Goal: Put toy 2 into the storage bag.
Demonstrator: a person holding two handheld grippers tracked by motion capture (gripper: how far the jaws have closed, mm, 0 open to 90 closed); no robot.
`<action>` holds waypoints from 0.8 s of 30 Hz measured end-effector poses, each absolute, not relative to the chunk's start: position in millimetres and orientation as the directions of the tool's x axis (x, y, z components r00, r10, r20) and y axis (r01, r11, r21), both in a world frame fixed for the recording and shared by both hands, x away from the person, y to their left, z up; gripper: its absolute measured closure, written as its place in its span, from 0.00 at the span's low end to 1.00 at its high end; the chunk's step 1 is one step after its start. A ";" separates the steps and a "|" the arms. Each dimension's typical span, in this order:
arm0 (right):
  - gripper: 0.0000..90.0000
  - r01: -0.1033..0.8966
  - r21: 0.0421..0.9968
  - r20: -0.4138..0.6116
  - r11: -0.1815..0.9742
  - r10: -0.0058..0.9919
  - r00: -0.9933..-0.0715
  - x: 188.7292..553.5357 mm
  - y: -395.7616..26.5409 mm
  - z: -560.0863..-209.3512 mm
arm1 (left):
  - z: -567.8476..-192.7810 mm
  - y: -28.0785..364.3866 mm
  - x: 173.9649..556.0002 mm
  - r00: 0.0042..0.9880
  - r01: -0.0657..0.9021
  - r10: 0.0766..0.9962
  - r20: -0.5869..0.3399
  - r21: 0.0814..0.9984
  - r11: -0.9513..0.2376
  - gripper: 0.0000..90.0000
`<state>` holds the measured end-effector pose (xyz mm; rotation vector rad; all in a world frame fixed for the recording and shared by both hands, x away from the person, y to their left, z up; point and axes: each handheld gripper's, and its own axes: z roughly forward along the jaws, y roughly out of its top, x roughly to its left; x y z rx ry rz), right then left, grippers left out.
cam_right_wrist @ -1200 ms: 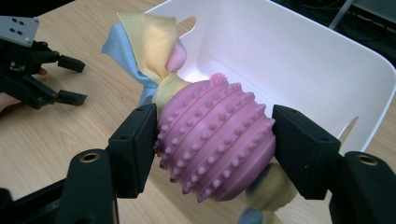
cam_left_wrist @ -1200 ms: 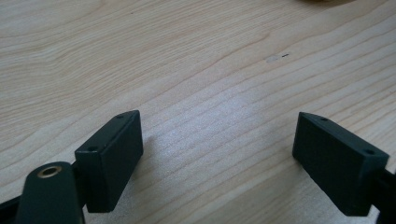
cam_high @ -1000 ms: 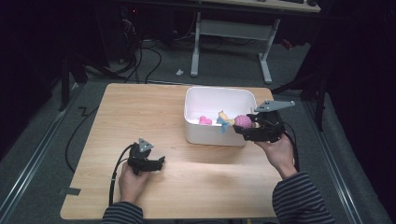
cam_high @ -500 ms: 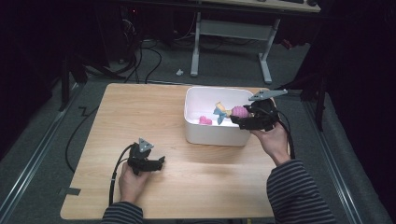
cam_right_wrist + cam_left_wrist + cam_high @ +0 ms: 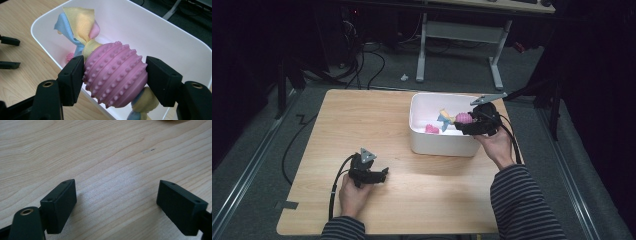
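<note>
A pink knobbly ball toy [image 5: 115,74] with yellow and blue cloth tails [image 5: 77,25] sits squeezed between the pads of my right gripper [image 5: 115,80]. From the high view, that right gripper [image 5: 469,123] holds the toy [image 5: 463,118] over the right part of the white bin [image 5: 419,137]. A small pink object [image 5: 431,129] lies on the bin's floor. My left gripper [image 5: 379,175] rests low on the wooden table near the front left, its jaws wide apart. In the left gripper view, the left gripper [image 5: 116,203] has only bare wood between its pads.
The wooden table [image 5: 362,120] stretches out left of the bin. Behind the table stands a grey desk frame [image 5: 459,35] on the dark floor. Cables [image 5: 362,60] lie on the floor at the back left.
My right gripper has carried the toy leftward and slightly down, from beside the bin's right rim to over its inside. The left gripper has stayed put.
</note>
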<state>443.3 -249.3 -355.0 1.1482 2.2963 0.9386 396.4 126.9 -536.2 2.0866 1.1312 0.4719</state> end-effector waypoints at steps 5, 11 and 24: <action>0.38 0.552 0.707 -0.051 0.442 0.810 -0.584 450.1 -245.4 -362.1 | -536.4 126.8 396.4 0.550 0.576 0.835 -0.014 0.731 -0.367 0.18; 0.38 0.564 0.692 -0.047 0.452 0.807 -0.589 453.3 -239.7 -369.2 | -536.2 127.0 396.4 0.551 0.577 0.835 -0.016 0.730 -0.367 0.19; 0.35 0.580 0.692 -0.011 0.430 0.809 -0.588 453.5 -232.1 -373.7 | -536.3 127.3 396.6 0.544 0.578 0.839 -0.016 0.732 -0.361 0.19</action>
